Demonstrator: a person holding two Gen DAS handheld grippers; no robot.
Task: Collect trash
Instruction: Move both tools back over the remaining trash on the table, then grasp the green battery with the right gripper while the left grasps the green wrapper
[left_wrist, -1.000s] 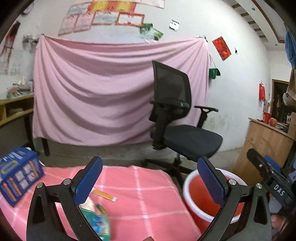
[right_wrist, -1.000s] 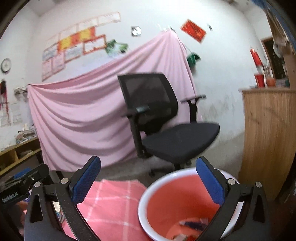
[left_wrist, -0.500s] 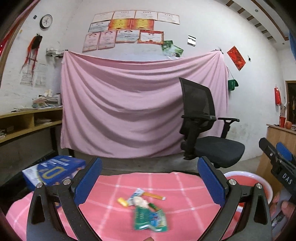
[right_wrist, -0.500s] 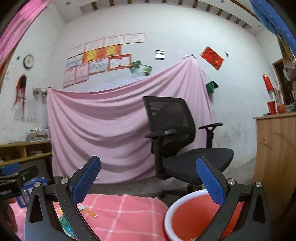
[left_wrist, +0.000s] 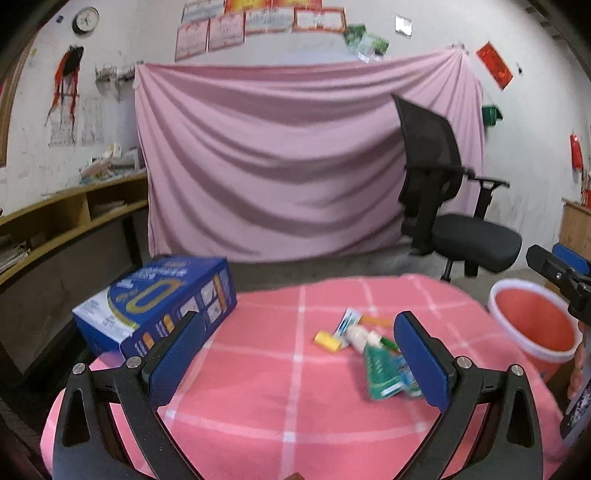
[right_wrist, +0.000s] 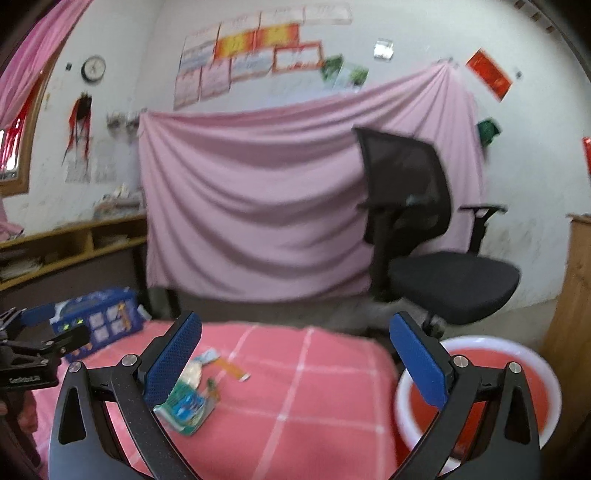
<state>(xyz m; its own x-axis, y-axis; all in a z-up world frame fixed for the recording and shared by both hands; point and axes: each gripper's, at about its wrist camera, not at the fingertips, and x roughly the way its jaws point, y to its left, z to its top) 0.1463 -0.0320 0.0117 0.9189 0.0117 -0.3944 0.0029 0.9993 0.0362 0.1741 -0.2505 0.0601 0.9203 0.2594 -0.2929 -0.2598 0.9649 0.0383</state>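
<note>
Both the left gripper (left_wrist: 301, 360) and right gripper (right_wrist: 295, 360) hover empty with fingers spread wide over the pink surface (left_wrist: 258, 406), trash pile (left_wrist: 369, 347) mid-right near the red bucket (left_wrist: 532, 325), so a sloppy grab could scatter those small wrappers.

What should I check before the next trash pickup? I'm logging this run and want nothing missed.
1. Left gripper open, holding nothing: ok.
2. Right gripper open, holding nothing: ok.
3. Trash on the pink tablecloth: green wrapper, yellow piece and more, not ok.
4. Red bucket beside the table, mouth unobstructed: ok.
5. Bucket contents: cannot tell.
6. Blue box apart from the litter: ok.
</note>
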